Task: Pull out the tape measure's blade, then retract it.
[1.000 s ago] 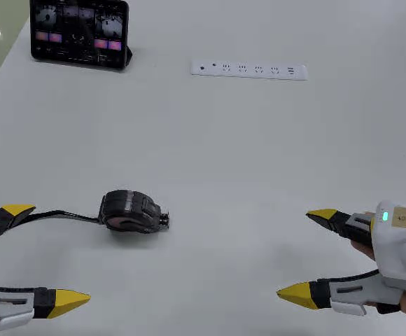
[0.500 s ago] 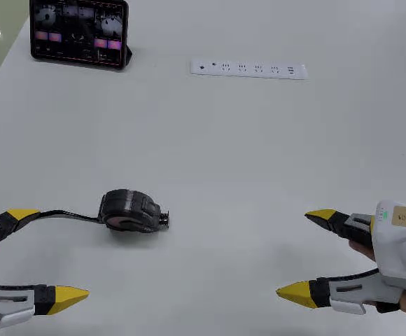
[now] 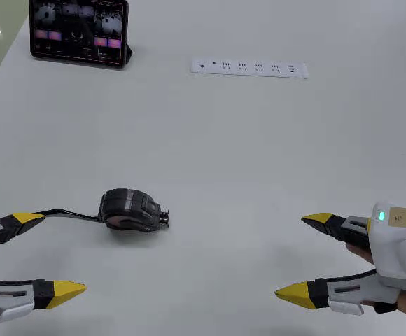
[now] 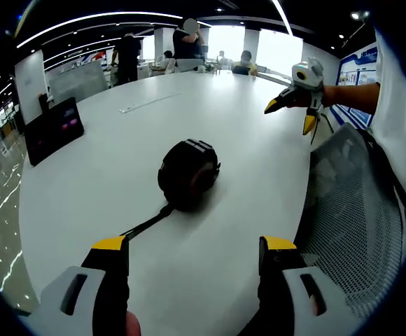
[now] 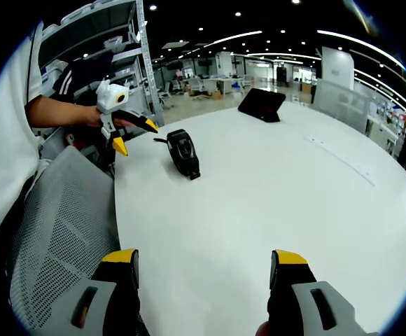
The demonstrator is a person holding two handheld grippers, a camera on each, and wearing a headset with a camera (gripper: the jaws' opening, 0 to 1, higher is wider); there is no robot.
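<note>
Lying at 8 o'clock on the white worktop [image 3: 224, 154], the black round tape measure [image 3: 131, 210] has not moved. The left hand-held gripper [image 3: 59, 252], open and empty, narrowed slightly beside its black strap [image 3: 70, 212]. The right hand-held gripper [image 3: 291, 256] hangs open, empty. Pulling seems not begun.

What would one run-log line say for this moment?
left gripper: open, empty | right gripper: open, empty | tape measure: on table, blade retracted, untouched

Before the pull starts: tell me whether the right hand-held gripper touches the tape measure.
Apart. Head view shows bare table between the right hand-held gripper and tape measure.
</note>
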